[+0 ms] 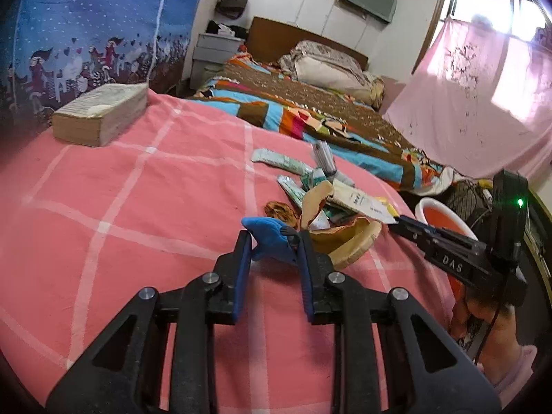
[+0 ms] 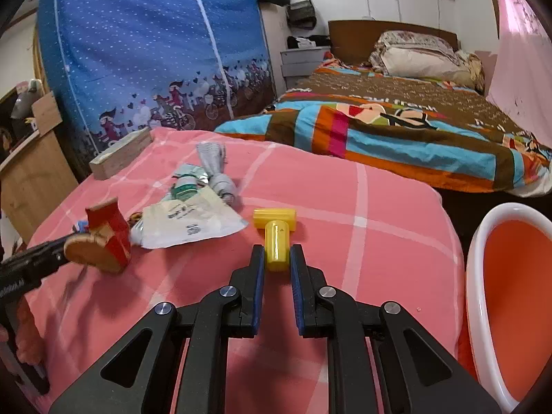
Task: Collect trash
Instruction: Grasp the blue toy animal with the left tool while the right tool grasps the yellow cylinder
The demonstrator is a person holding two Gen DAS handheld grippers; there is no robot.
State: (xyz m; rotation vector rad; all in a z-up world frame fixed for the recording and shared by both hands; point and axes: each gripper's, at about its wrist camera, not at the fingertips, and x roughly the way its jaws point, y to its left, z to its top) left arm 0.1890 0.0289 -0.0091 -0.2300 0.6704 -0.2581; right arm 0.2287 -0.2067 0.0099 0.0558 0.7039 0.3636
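My left gripper [image 1: 272, 236] is shut on a blue plastic piece [image 1: 267, 236] just above the pink checked cloth [image 1: 138, 207]. Right of it lies a torn brown paper carton [image 1: 345, 238], red-sided in the right wrist view [image 2: 103, 241]. Beyond are a white printed bag [image 2: 193, 224], green-and-white wrappers [image 1: 293, 169] and a grey sock [image 2: 220, 176]. My right gripper [image 2: 277, 257] is shut on the handle of a yellow T-shaped plastic piece [image 2: 276, 238]. An orange bin with a white rim [image 2: 510, 296] stands at the right, below the surface edge.
A thick book [image 1: 100, 114] lies at the far left corner of the cloth. A bed with a colourful quilt [image 2: 396, 127] lies beyond. A blue fabric wardrobe [image 2: 155, 51] stands at the back left. A pink curtain [image 1: 483, 103] hangs at the right.
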